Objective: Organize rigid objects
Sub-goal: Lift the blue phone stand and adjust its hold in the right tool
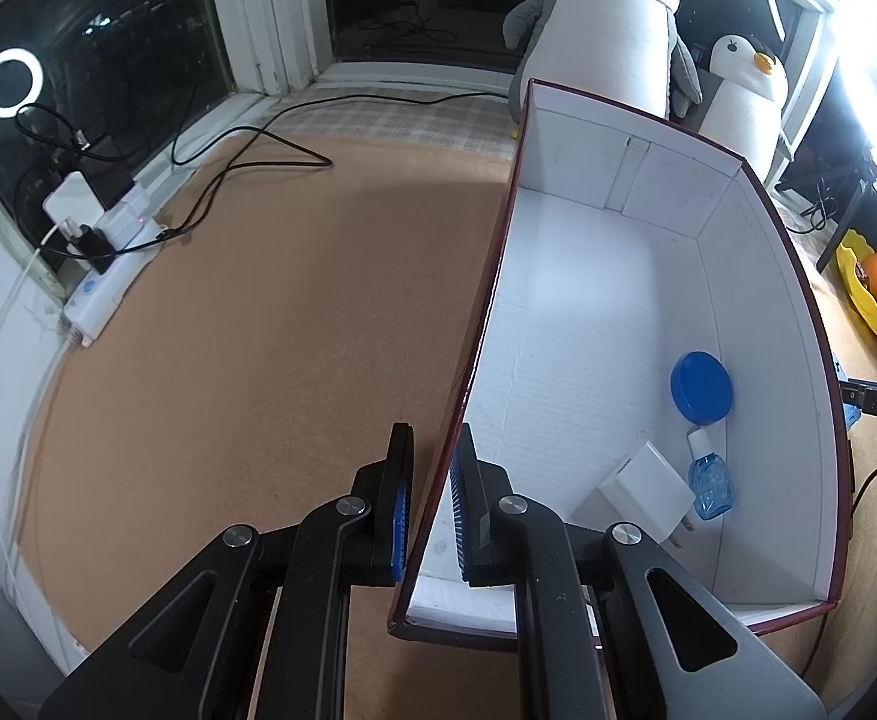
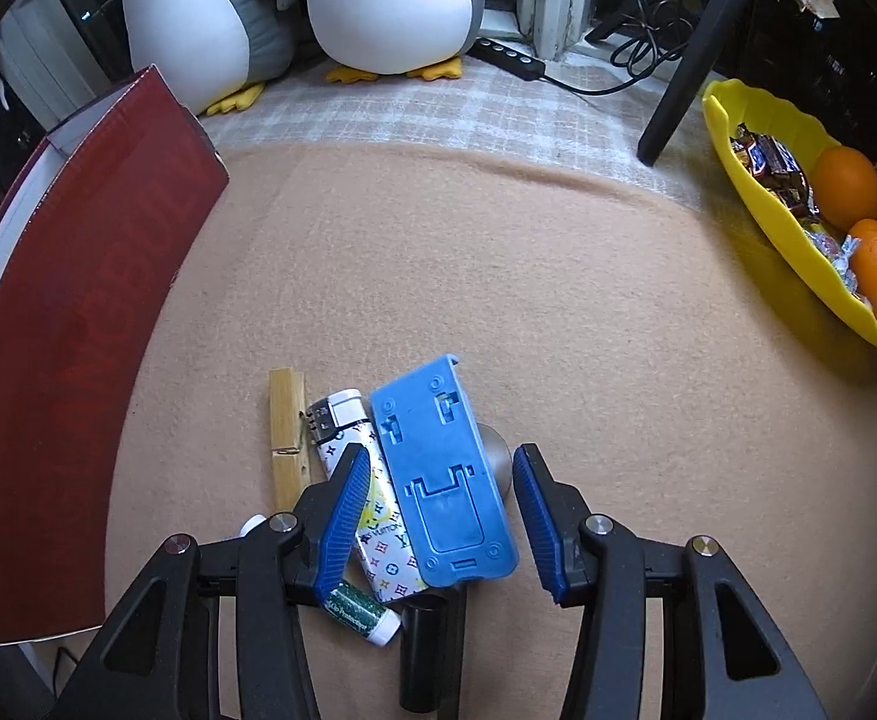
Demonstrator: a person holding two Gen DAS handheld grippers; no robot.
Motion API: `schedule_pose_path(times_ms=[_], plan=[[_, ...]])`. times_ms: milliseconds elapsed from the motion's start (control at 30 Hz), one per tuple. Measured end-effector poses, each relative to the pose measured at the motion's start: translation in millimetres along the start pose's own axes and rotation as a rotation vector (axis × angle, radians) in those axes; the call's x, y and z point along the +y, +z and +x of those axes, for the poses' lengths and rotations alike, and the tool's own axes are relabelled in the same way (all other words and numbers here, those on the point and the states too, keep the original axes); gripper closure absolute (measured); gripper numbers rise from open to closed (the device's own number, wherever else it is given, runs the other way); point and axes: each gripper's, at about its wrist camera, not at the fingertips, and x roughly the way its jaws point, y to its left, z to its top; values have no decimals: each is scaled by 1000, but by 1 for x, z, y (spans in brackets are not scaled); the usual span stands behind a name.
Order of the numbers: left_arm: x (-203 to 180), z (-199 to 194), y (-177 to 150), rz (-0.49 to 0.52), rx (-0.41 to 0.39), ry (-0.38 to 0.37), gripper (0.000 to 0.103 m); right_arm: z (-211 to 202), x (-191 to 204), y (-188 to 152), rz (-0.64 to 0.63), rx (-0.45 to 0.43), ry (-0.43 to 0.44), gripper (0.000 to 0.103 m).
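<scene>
My left gripper [image 1: 432, 504] straddles the near left wall of the dark red box [image 1: 486, 312], one finger on each side, closed on the wall. Inside the white-lined box lie a blue round lid [image 1: 701, 387], a small blue bottle [image 1: 711, 483] and a white charger [image 1: 648, 489]. My right gripper [image 2: 438, 510] is open above a pile on the tan mat: a blue phone stand [image 2: 441, 474], a patterned lighter [image 2: 366, 480], a wooden clothespin [image 2: 287, 438], a green-labelled tube [image 2: 360, 609] and a black cylinder [image 2: 426, 648]. The box's red outer wall [image 2: 78, 360] is at the left.
A yellow bowl [image 2: 756, 204] with oranges and sweets sits at the right. Two plush penguins [image 2: 378, 0] stand at the back. A power strip [image 1: 108, 240] with cables lies along the window sill at the left. A black tripod leg [image 2: 684, 78] stands at the back right.
</scene>
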Motion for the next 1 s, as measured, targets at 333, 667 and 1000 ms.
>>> schedule_pose_path(times_ms=[333,667,1000], plan=[[0,0,0,-3,-3,-6,93,1,36,-4,-92,4,31,57],[1,-1,0,-7,0,-4,93,7,24,-1,-35,16,92,58],[1,-1,0,-3,-1,-3,93,10,-10,-2,0,18,-19,59]])
